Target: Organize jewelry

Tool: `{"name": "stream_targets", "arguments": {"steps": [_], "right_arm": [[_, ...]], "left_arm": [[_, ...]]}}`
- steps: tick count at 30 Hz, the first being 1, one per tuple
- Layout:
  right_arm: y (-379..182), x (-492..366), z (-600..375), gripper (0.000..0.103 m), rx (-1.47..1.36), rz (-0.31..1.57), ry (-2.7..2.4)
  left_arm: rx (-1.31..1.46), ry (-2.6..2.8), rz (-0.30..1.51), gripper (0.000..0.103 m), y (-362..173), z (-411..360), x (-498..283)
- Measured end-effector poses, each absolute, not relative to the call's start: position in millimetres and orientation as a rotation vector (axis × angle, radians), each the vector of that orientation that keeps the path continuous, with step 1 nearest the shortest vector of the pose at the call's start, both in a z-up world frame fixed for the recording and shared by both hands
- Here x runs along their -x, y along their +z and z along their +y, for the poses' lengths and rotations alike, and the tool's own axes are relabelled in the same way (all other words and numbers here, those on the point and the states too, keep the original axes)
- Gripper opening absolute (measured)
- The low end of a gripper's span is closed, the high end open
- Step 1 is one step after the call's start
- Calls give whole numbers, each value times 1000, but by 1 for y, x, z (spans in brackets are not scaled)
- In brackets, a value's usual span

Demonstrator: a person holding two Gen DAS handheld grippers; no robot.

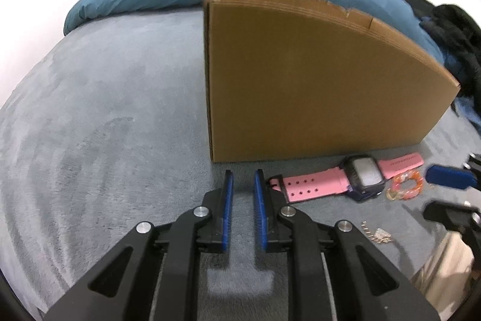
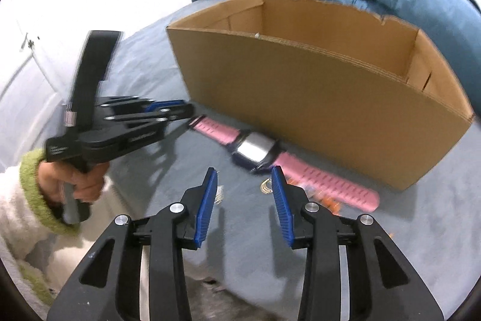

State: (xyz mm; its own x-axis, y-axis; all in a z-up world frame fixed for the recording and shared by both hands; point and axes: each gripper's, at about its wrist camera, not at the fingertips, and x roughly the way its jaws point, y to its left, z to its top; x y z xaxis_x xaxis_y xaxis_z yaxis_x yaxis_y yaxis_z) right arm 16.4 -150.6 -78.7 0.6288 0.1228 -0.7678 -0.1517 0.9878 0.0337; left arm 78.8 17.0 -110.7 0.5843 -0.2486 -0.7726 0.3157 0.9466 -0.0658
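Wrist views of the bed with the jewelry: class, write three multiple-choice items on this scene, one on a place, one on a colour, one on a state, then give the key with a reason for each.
1. Where does the watch lie?
A. Inside the cardboard box
B. On the grey blanket, in front of the box
C. On the blue duvet

2. What colour is the watch strap?
A. Pink
B. Green
C. White

3. How is the right gripper?
A. Shut on the watch
B. Shut on the bracelet
C. Open, holding nothing

Key:
1 B: the watch rests on the grey blanket along the near wall of the cardboard box.
2 A: both strap halves show pink in both views.
3 C: its jaws stand apart above the blanket, the beaded bracelet lying loose beside the watch.
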Motion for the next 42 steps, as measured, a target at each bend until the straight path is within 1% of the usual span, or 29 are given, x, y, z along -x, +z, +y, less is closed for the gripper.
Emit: {"name": "stream_targets", "arguments": {"steps": [2,3,4,7,14,18,22,26,27,28,31,37,42], "right_arm": [[-80,-24,-148,41,88,869,159],[-83,-29,-145,45,119,871,167],[-86,-33,-143,48,144,875,167],[-93,-44,-136,49,230,883,179],[-116,-69,-134,49,319,976,205],[-123,-76,-136,51,358,1009,203],[-121,-86,-148,48,294,1036,217],[-116,-89,-159,40,220,1038,244],[-115,-89,-161,34,214,1033,250],[-114,-89,-163,32,199,1032,264],[-112,-87,-163,30,215,1027,272],[-110,-79,-157,25,282,1002,269],[-111,-78,-156,24,291,996,274]], "left_arm": [[-82,-337,869,13,-107,18,-75],[-85,-341,861,13,-105,18,-73],[-92,-348,852,13,-103,18,-70],[-122,-363,828,13,-97,17,-63],[-211,-390,799,13,-94,8,-49],[-260,-397,786,13,-98,3,-45],[-322,-401,769,13,-103,-6,-42],[-397,-428,735,14,-106,-18,-37],[-407,-434,730,15,-107,-20,-36],[-421,-444,724,17,-107,-23,-36],[-484,-458,688,19,-108,-33,-31],[-623,-482,608,19,-111,-52,-25],[-740,-474,575,19,-121,-61,-26]]}}
